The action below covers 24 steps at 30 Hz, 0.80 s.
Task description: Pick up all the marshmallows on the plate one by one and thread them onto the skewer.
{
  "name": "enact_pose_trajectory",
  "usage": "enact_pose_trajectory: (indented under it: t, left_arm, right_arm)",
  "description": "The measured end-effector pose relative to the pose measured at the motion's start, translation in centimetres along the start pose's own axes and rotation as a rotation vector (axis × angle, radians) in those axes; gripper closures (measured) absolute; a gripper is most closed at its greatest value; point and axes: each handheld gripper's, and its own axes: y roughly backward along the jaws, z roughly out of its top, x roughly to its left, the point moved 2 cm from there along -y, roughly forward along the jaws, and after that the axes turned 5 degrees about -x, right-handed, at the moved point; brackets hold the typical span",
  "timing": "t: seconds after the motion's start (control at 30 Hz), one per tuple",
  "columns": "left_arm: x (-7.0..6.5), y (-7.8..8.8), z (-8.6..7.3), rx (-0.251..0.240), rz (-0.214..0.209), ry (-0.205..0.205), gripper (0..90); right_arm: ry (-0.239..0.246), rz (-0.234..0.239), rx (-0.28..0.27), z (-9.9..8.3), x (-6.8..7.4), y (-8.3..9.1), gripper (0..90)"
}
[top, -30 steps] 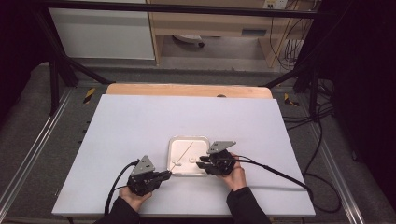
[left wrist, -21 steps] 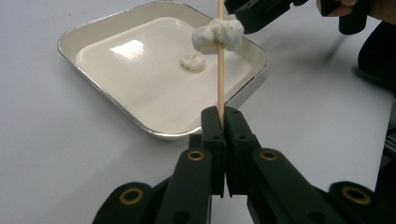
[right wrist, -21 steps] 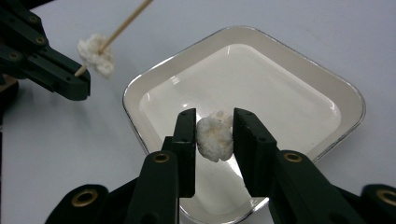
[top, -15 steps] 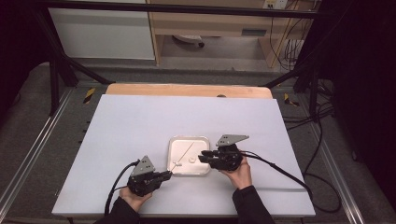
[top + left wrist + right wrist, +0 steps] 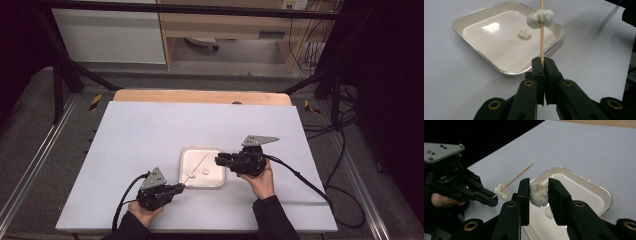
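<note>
Left gripper [image 5: 543,65] clamps a wooden skewer [image 5: 542,35] with a white puff [image 5: 540,18] threaded on it. Right gripper [image 5: 538,192] pinches a second white piece [image 5: 538,194] above the tray [image 5: 599,192]; its own view reveals this. Another piece [image 5: 524,34] lies in the tray, beyond the left jaws.

Skewer [image 5: 542,32]: upper end cut off by the top edge in the left gripper view; lower end hidden between the closed left tongs [image 5: 543,65]. White lump [image 5: 538,194] in the right tongs [image 5: 538,192]: sides covered by the jaws. Second lump in the tray [image 5: 584,185]: partly hidden behind a jaw. Tray contents in the high view: too small to identify.
</note>
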Motion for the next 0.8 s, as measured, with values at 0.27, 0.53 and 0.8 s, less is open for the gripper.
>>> enact_pose_trajectory:
  t: [0.27, 0.53, 0.8]
  left_arm:
    - [-0.1, 0.0, 0.0, -0.005, -0.005, -0.004, 88.3]
    - [-0.2, 0.0, 0.1, -0.01, -0.011, -0.005, 88.3]
    - [-0.3, 0.0, 0.1, -0.013, -0.014, -0.006, 88.3]
  right_arm:
    - [-0.056, 0.026, -0.067, 1.2, -0.2, 0.8, 73.0]
    - [-0.114, 0.059, -0.115, 2.0, -0.6, 0.9, 73.0]
    - [-0.161, 0.091, -0.121, 1.8, -0.9, -0.1, 73.2]
